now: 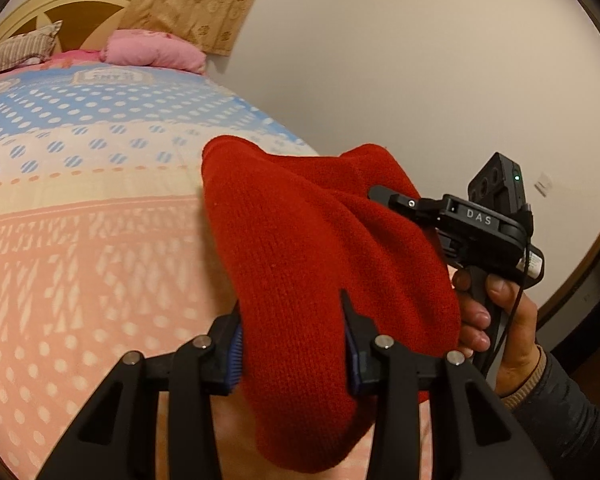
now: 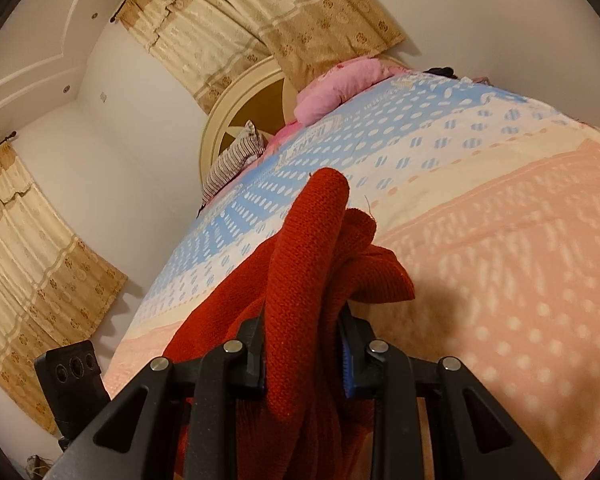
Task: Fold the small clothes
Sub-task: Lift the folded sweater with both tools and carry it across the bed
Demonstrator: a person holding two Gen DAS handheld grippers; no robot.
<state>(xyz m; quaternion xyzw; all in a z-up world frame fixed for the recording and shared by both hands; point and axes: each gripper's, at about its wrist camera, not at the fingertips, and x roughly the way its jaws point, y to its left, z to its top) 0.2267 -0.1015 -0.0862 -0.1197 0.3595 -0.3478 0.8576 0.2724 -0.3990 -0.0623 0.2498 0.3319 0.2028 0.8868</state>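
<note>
open bedspread (image 1: 80, 240) ahead, pink pillow (image 1: 156, 50) at headboard (image 1: 60, 4), wall (image 1: 420, 60) right

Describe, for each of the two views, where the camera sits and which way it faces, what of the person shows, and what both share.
Left wrist: sits on the left gripper, facing along its fingers over the bed to the headboard; the right gripper and a hand show.
Right wrist: sits on the right gripper, tilted, facing the bed and curtains; no hand shows.
Shared: red knit garment gripped by both, pink pillow.

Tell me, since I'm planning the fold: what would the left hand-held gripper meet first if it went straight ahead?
Probably the patterned bedspread; the red knitted garment it grips travels with it. Depth is unclear.
</note>
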